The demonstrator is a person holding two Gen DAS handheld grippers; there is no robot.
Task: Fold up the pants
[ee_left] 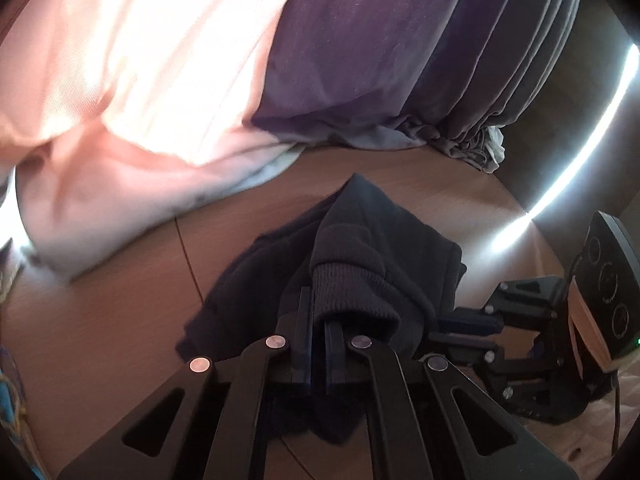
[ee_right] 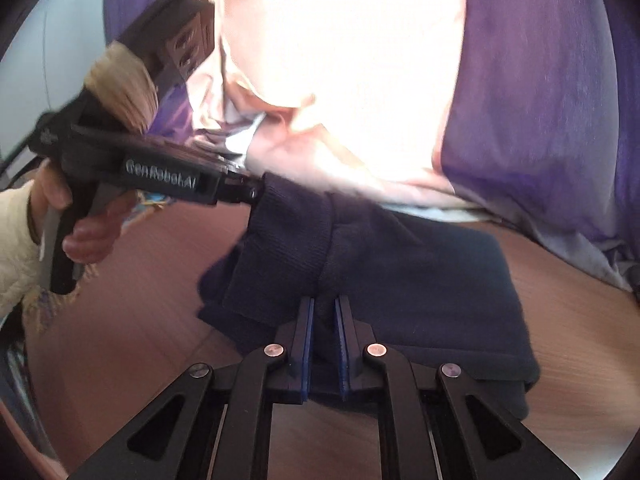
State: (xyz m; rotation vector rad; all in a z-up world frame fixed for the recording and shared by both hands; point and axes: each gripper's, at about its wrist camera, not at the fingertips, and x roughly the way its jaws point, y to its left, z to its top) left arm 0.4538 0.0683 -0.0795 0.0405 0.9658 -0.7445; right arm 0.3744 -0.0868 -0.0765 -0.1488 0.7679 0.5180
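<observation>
The dark navy pants (ee_right: 404,272) lie bunched on a wooden floor (ee_right: 140,320), just in front of draped pink (ee_left: 132,80) and purple bedding (ee_left: 360,48) that hangs down to the floor. The left tongs (ee_left: 319,320) are drawn narrow and pinch a ribbed cuff (ee_left: 352,292) of the pants, the knit band bulging over the right-hand finger. In the right wrist view the left tongs reach in from the left and meet the cuff's edge, with a hand (ee_right: 80,220) on the trigger grip. The right tongs (ee_right: 323,316) are likewise narrow, with dark fabric of the pants caught between their blue-edged pads (ee_right: 306,332) near where the ribbed band joins the leg.
</observation>
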